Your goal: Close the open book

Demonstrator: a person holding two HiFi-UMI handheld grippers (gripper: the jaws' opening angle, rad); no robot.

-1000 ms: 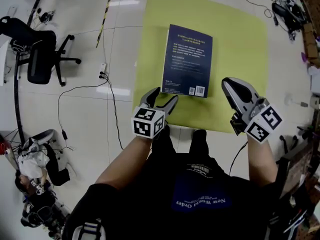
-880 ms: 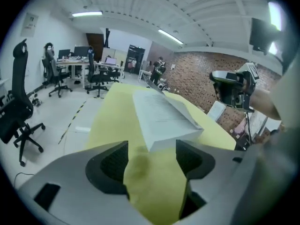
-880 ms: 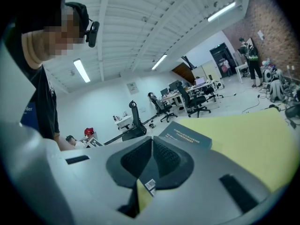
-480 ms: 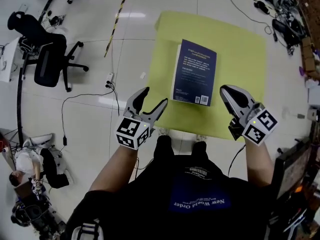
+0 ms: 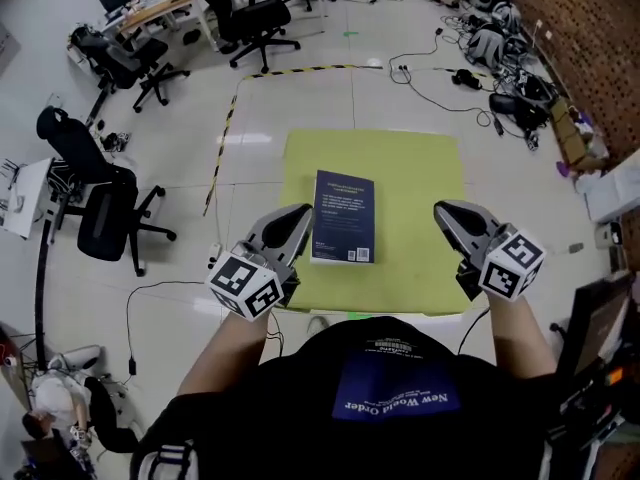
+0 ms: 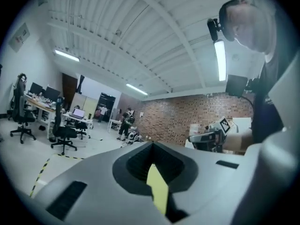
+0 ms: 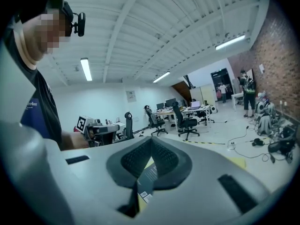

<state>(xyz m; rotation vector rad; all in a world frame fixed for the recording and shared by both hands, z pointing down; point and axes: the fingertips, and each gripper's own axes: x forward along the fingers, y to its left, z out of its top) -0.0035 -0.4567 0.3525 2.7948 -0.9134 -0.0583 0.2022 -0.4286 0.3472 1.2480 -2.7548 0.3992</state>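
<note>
A dark blue book [image 5: 343, 217] lies closed, back cover up, on a yellow-green mat [image 5: 420, 198] on the floor. Both grippers hang well above it, held level in front of the person. My left gripper [image 5: 300, 213] is over the book's left edge with its jaws shut and nothing between them. My right gripper [image 5: 445, 211] is to the right of the book, over bare mat, also shut and empty. In the left gripper view a sliver of the mat [image 6: 157, 189] shows below the closed jaws. In the right gripper view part of the book [image 7: 149, 175] shows the same way.
Black office chairs [image 5: 105, 223] stand left of the mat, and a cable [image 5: 150, 298] runs over the white tiles. Yellow-black tape [image 5: 225, 133] marks the floor. Cables and bags [image 5: 500, 68] lie at the far right by a brick wall. Desks [image 5: 180, 3] line the back.
Both grippers rose away from the book, and the head view pulled up, so the book looks smaller. The left jaws went from open to shut.
</note>
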